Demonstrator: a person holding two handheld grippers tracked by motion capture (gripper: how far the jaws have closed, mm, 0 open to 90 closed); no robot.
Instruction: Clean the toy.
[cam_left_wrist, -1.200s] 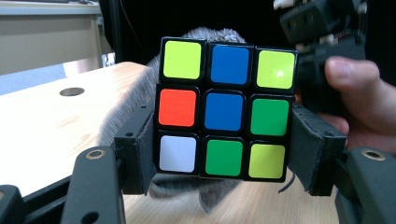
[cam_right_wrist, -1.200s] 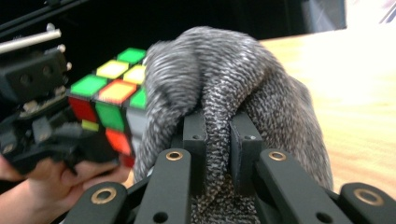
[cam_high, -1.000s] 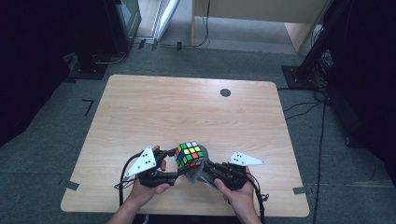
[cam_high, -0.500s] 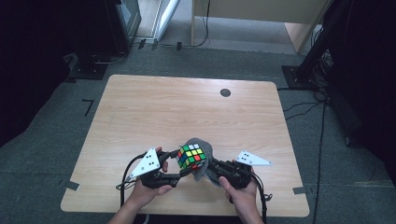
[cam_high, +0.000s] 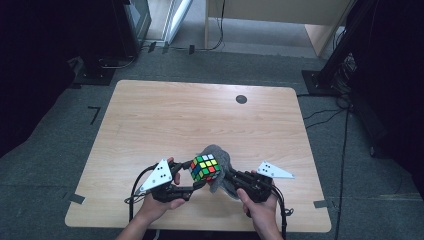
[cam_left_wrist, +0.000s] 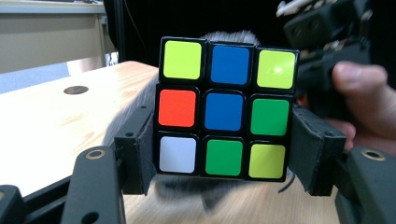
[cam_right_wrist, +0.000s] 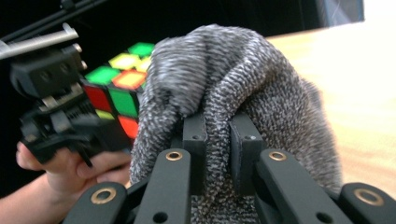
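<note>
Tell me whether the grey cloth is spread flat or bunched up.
Bunched up: the grey cloth rises in folds, pinched between the right gripper jaws.

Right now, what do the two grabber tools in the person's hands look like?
Both the left gripper and right gripper are black, with two flat-sided jaws joined by brass-coloured rivets. Each carries a grey three-cornered plate dotted with small holes, and a thin black cable trails behind. The forearms look bare.

Glossy plastic cube (cam_left_wrist: 226, 115), rough grey knitted cloth (cam_right_wrist: 243, 74), matt wood-grain table (cam_high: 165, 120).

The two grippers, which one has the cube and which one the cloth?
The left gripper clamps the puzzle cube by its sides; the right gripper is pinched shut on a fold of grey cloth.
</note>
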